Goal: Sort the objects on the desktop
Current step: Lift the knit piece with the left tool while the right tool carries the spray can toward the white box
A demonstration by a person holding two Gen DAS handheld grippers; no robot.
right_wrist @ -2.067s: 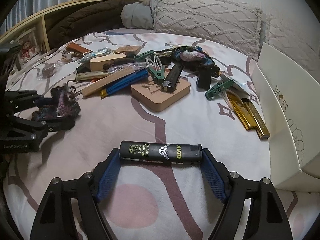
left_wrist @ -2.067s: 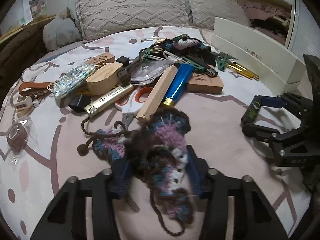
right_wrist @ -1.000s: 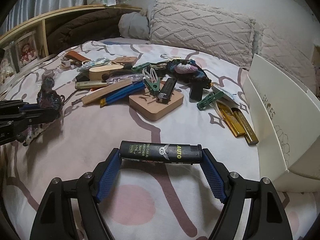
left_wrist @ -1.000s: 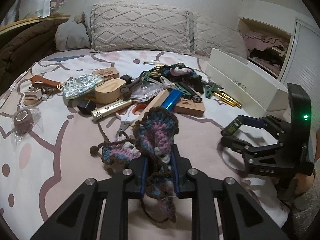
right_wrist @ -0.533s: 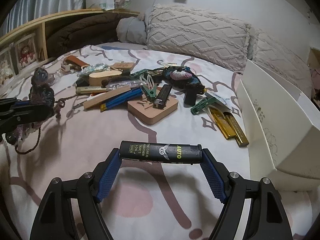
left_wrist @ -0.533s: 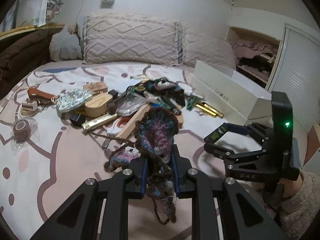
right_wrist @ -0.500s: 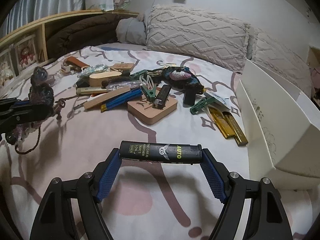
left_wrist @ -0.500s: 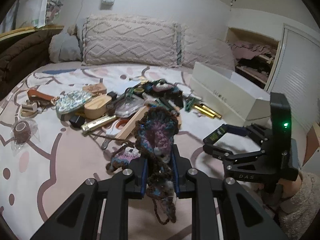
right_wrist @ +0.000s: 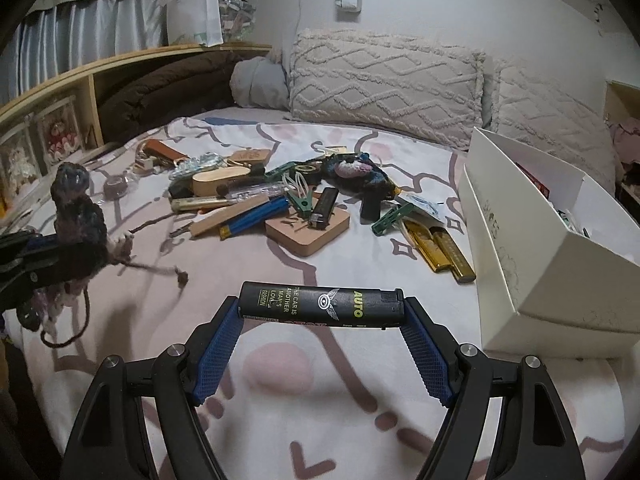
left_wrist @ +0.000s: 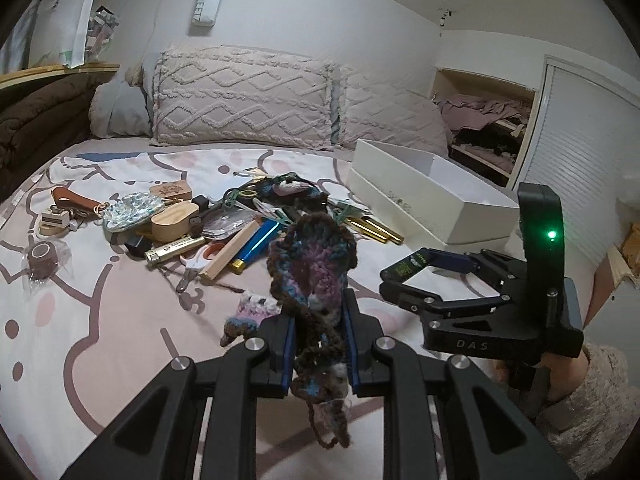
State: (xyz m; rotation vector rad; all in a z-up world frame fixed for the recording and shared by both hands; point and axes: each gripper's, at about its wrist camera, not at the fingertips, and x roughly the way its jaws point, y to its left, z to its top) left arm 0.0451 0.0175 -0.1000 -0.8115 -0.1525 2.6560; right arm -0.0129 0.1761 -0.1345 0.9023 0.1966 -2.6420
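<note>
My left gripper (left_wrist: 318, 344) is shut on a crocheted pouch (left_wrist: 312, 268) of brown, blue and purple yarn, lifted off the bedspread with its cords dangling. In the right wrist view the same crocheted pouch (right_wrist: 78, 216) hangs at the far left. My right gripper (right_wrist: 320, 320) is shut on a black lighter (right_wrist: 322, 305) printed "AUTO", held lengthwise between the blue pads above the bed. From the left wrist camera the right gripper (left_wrist: 412, 268) shows at the right, a person's sleeve behind it. A white open box (right_wrist: 560, 240) stands to the right.
A heap of small items lies mid-bed: a wooden block (right_wrist: 307, 232), blue lighter (left_wrist: 256, 246), gold lighters (right_wrist: 444, 254), green clips, wooden case (left_wrist: 174, 222), scissors, floral pouch (left_wrist: 132, 210). Pillows (left_wrist: 244, 100) line the headboard; a shelf (right_wrist: 80, 92) runs along the left.
Both grippers rose with their loads. The pouch came further off the bedspread and the pile now looks farther away. Neither grip has altered.
</note>
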